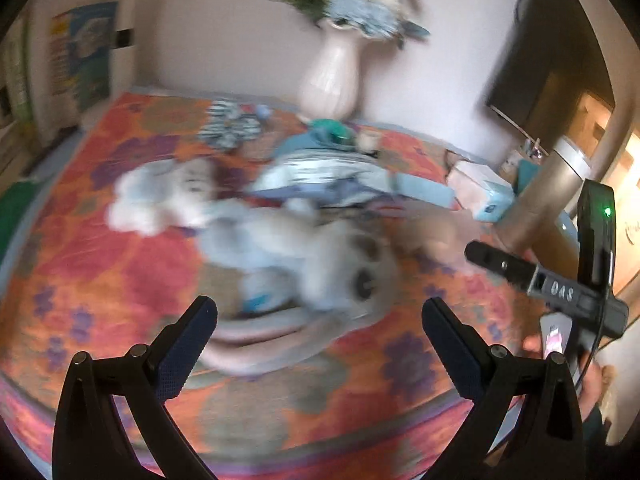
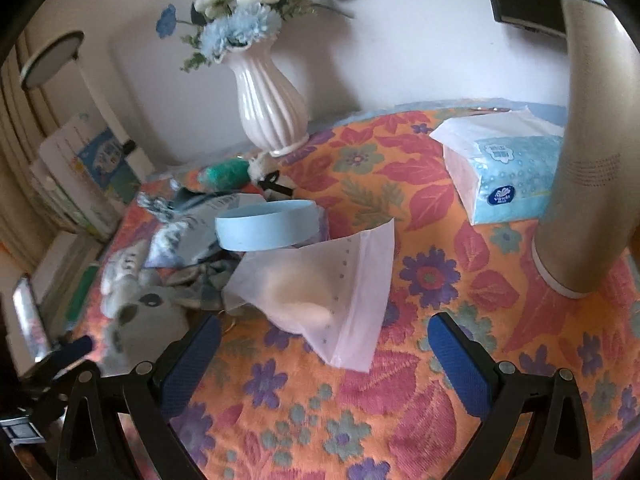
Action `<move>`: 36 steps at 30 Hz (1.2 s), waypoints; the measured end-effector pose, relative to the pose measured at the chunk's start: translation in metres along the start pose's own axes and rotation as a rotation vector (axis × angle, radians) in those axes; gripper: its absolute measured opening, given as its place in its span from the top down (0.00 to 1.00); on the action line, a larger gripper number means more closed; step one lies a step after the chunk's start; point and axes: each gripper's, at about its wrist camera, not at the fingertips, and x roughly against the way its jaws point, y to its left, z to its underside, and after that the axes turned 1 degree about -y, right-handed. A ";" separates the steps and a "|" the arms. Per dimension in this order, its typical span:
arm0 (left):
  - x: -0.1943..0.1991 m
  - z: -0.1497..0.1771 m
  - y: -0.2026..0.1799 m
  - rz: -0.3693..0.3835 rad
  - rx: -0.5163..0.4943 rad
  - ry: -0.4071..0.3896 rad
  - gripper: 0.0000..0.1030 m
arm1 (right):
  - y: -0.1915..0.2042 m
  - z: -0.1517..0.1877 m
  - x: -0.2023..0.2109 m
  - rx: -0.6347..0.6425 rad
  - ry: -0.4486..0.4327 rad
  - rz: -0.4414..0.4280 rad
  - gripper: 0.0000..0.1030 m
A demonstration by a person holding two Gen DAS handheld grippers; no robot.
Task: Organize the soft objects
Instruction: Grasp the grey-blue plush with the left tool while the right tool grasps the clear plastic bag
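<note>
Grey plush (image 1: 320, 260) — ahead of left gripper (image 1: 320, 344)

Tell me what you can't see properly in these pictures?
- Grey plush, left wrist view: motion blur smears its shape.
- White plush, same view: blurred, kind unclear.
- Bag, right wrist view: cloudy plastic hides what's inside.
- Cylinder, right wrist view: top cut off by the edge.

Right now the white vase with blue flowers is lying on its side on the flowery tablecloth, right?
Not quite. The white vase stands upright on the flowery tablecloth, blue flowers still in it. The right wrist view shows it clearly.
</note>
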 end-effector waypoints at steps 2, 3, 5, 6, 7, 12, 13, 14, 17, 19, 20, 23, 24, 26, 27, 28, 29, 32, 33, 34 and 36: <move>-0.018 -0.007 -0.010 -0.027 0.009 0.043 0.01 | -0.008 0.002 0.001 -0.001 0.031 0.003 0.00; -0.024 -0.009 -0.011 -0.041 0.008 0.051 0.01 | -0.012 0.002 -0.002 0.005 0.068 -0.016 0.00; -0.033 -0.014 -0.013 -0.086 0.014 0.055 0.01 | -0.017 0.000 -0.005 0.016 0.102 -0.046 0.00; -0.036 -0.016 -0.012 -0.089 0.029 0.057 0.02 | -0.019 -0.002 -0.009 0.027 0.119 -0.048 0.00; -0.040 -0.016 -0.008 -0.074 0.053 0.064 0.02 | -0.019 -0.005 -0.014 0.035 0.134 -0.051 0.00; -0.033 -0.009 0.010 0.033 0.109 0.054 0.25 | -0.007 -0.013 -0.029 0.060 0.141 -0.080 0.11; -0.030 -0.008 0.009 0.048 0.097 0.051 0.26 | -0.002 -0.011 -0.029 0.072 0.138 -0.098 0.20; -0.027 -0.006 0.008 0.052 0.080 0.048 0.27 | 0.002 -0.010 -0.029 0.084 0.137 -0.113 0.39; -0.019 0.001 0.007 0.071 0.034 0.050 0.28 | 0.014 0.002 -0.026 0.118 0.140 -0.088 0.62; -0.011 0.005 0.011 0.096 0.015 0.056 0.28 | 0.016 0.014 -0.019 0.089 0.168 -0.113 0.64; -0.008 0.005 0.014 0.100 0.015 0.055 0.28 | 0.018 0.023 -0.011 0.067 0.175 -0.149 0.64; 0.001 0.004 0.024 0.094 0.039 0.038 0.23 | 0.024 0.040 0.004 0.044 0.204 -0.236 0.62; 0.003 0.003 0.027 0.096 0.047 0.030 0.23 | 0.027 0.045 0.008 0.053 0.222 -0.244 0.54; 0.009 -0.001 0.027 0.127 0.064 0.013 0.17 | 0.023 0.047 0.016 0.072 0.222 -0.197 0.32; 0.010 -0.002 0.026 0.135 0.073 0.006 0.07 | 0.019 0.043 0.021 0.076 0.191 -0.152 0.19; 0.010 -0.004 0.021 0.139 0.086 -0.006 0.02 | 0.014 0.036 0.025 0.085 0.155 -0.104 0.15; 0.009 -0.006 0.018 0.143 0.094 -0.013 0.01 | 0.011 0.029 0.027 0.094 0.137 -0.086 0.14; -0.005 -0.011 0.003 0.094 0.096 -0.003 0.01 | 0.014 0.001 0.022 0.158 0.133 -0.103 0.14; -0.012 -0.013 0.000 0.033 0.092 0.004 0.01 | 0.021 -0.008 0.016 0.202 0.142 -0.106 0.13; -0.016 -0.014 -0.002 -0.008 0.087 0.010 0.01 | 0.027 -0.014 0.008 0.242 0.158 -0.102 0.13; -0.024 -0.015 -0.003 -0.056 0.091 0.015 0.01 | 0.037 -0.022 -0.011 0.316 0.180 -0.065 0.13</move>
